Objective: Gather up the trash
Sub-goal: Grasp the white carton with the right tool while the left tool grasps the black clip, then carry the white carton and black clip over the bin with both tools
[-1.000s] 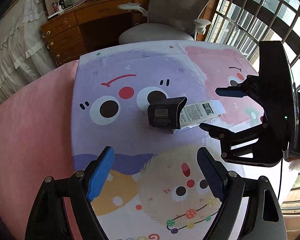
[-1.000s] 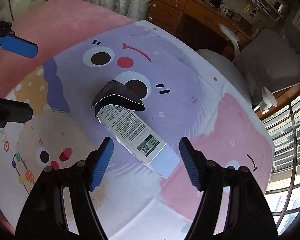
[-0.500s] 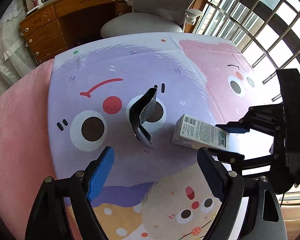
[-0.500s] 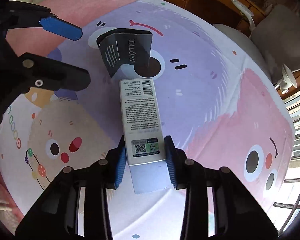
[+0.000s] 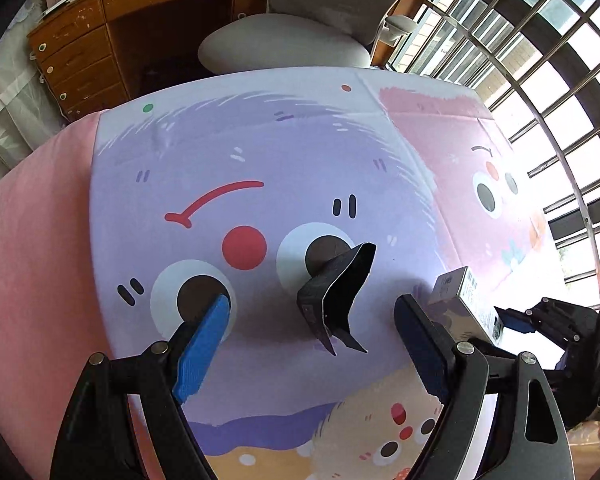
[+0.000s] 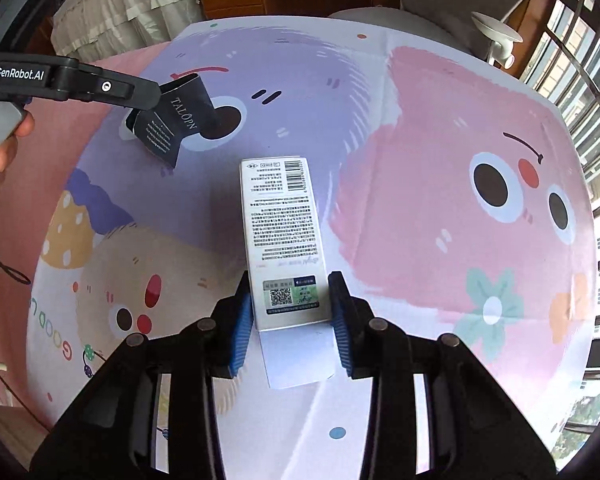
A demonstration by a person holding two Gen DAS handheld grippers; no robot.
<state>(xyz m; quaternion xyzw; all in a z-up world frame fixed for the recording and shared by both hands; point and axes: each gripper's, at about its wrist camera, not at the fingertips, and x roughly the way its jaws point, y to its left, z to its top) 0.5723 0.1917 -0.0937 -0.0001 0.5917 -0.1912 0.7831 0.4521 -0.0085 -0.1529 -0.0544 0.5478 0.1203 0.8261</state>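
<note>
Right gripper (image 6: 290,312) clenched on near end of white box (image 6: 282,232); box points far, open flap between fingers, so grip sits on stiff body.
Left gripper (image 5: 312,332) released, fingers straddling black carton (image 5: 334,300) on mat (image 5: 260,152), apparently lined up for pickup.
No bin visible.
Carton folded open; contents can't tell.
</note>
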